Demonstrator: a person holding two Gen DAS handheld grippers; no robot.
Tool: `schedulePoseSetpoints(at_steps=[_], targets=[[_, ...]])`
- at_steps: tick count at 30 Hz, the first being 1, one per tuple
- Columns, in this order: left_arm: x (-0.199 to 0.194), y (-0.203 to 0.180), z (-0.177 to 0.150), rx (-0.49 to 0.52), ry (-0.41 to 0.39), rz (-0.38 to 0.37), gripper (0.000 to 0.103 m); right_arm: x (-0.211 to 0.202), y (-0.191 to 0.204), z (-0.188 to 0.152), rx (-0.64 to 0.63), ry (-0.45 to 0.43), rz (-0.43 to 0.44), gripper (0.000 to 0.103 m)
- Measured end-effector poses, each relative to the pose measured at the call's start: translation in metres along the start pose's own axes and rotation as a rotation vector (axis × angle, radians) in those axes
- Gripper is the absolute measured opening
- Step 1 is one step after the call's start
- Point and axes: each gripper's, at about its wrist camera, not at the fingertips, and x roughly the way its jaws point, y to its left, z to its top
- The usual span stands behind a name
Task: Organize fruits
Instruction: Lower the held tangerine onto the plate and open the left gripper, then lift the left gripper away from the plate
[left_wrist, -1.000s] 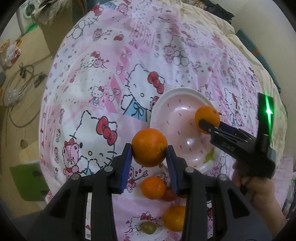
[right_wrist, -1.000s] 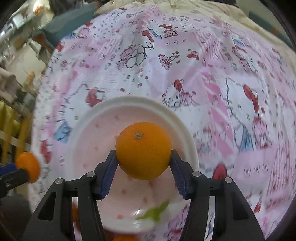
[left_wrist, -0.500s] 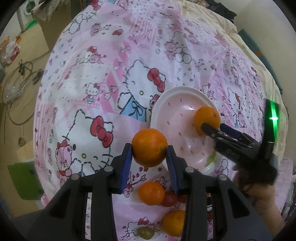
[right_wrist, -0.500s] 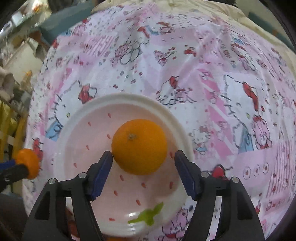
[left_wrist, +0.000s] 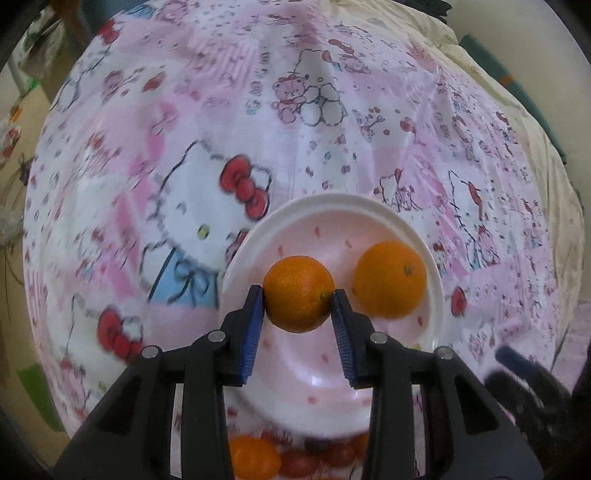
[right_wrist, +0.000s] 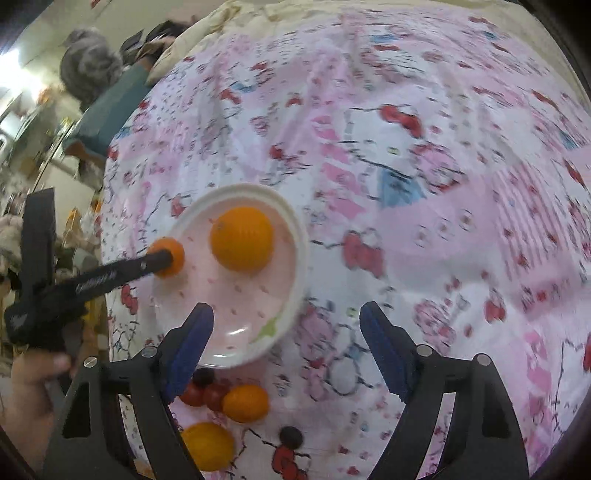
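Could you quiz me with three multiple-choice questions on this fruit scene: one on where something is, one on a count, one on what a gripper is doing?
1. Where is the loose orange?
A. On the plate
B. On the floor
C. In the right gripper

2. How many oranges are over or on the plate?
A. One
B. Two
C. Four

3. What state is the right gripper in?
A. Shut on a tomato
B. Shut on an orange
C. Open, empty

Answers: 1 A, it rests on the plate's pink surface. 2 B, one lies loose, another orange is clamped in the left gripper. 3 C, its jaws stand wide apart holding nothing.
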Motion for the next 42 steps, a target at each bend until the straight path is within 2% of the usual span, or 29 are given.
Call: schedulePoseSetpoints(at_steps=[8,13,17,19,22,26,31,38,42], targets=[[0.024,-0.009,0.015,0.013,0.000,0.020,0.033,0.003,-0.027,0.003,0.096,-0.011,0.011,0.084],[0.032,-0.009,0.015,0.017,0.007,0.036,0.035,0.000,-0.027,0.008,0.090,-0.032,0.006,0.084],[0.030,-0.007,0.017,0.005,-0.008,0.019,0.038,-0.001,-0.028,0.008,0.104,-0.023,0.041,0.084],[0.028,-0.007,0.017,0.006,-0.008,0.019,0.065,-0.001,-0.026,0.008,0.095,-0.026,0.038,0.084],[0.022,-0.007,0.016,-0.005,-0.022,0.006,0.087,-0.002,-0.025,0.008,0.090,-0.025,0.047,0.084],[0.013,-0.011,0.011,0.010,-0.018,0.021,0.088,-0.003,-0.022,0.009,0.078,-0.032,0.043,0.084],[-0.011,-0.008,0.001,0.013,-0.050,0.034,0.088,-0.007,-0.020,0.008,0.062,-0.046,0.037,0.084],[-0.060,-0.003,-0.022,0.046,-0.142,0.070,0.088,-0.022,-0.010,0.002,0.020,-0.073,0.027,0.084],[-0.079,0.004,-0.038,0.049,-0.163,0.075,0.088,-0.030,-0.003,-0.005,-0.007,-0.077,0.024,0.084]])
